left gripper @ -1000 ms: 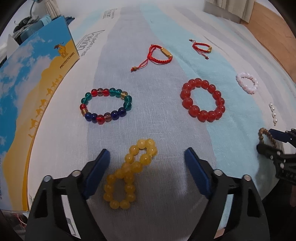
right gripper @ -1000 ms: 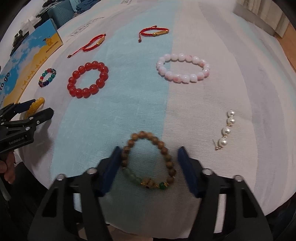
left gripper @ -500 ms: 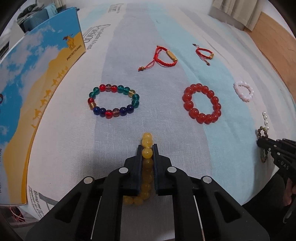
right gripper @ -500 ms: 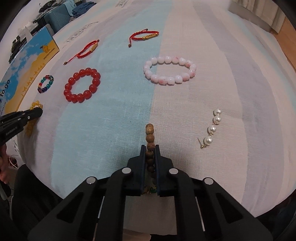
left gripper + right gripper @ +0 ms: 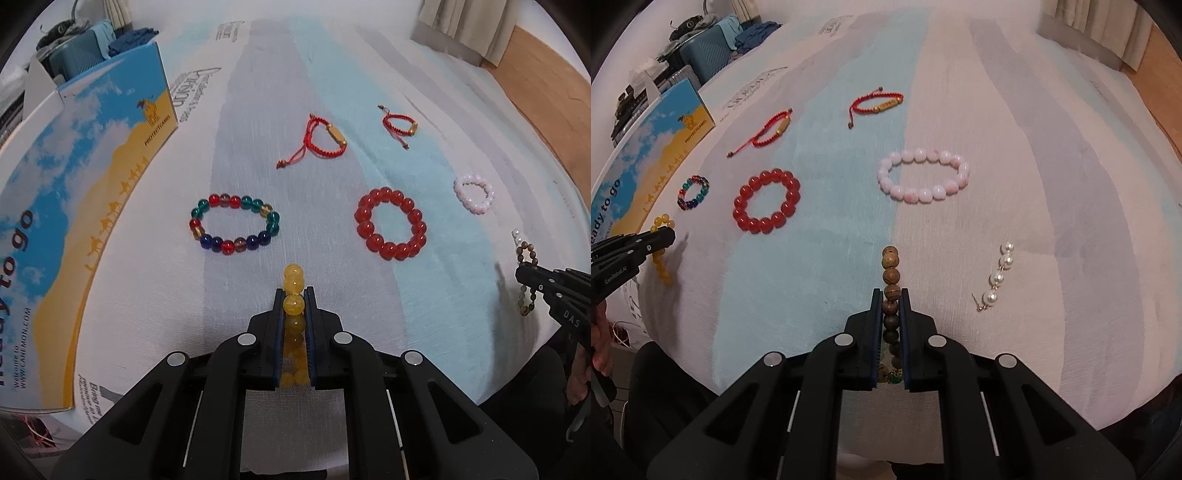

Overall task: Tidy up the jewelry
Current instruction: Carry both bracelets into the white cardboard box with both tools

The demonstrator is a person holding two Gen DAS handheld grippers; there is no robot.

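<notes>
My left gripper (image 5: pixel 294 295) is shut on a yellow bead bracelet (image 5: pixel 293 284), pinched flat between the blue pads, lifted slightly off the striped cloth. My right gripper (image 5: pixel 890 295) is shut on a brown wooden bead bracelet (image 5: pixel 890 267) the same way. On the cloth lie a multicolour bead bracelet (image 5: pixel 234 223), a red bead bracelet (image 5: pixel 390 223), a pink bead bracelet (image 5: pixel 923 175), two red cord bracelets (image 5: pixel 325 140) (image 5: pixel 399 125) and a pearl earring (image 5: pixel 995 275). The right gripper also shows in the left wrist view (image 5: pixel 532 277), the left gripper in the right wrist view (image 5: pixel 661 236).
A blue and yellow printed box (image 5: pixel 85 192) lies along the left side of the cloth. A suitcase and clutter (image 5: pixel 701 48) stand beyond the far left. Wooden floor (image 5: pixel 546 74) shows at the right. The cloth's front edge is just under both grippers.
One second ago both grippers were open around their bracelets. Both then shut on them, and now each holds its bracelet a little higher off the cloth.
</notes>
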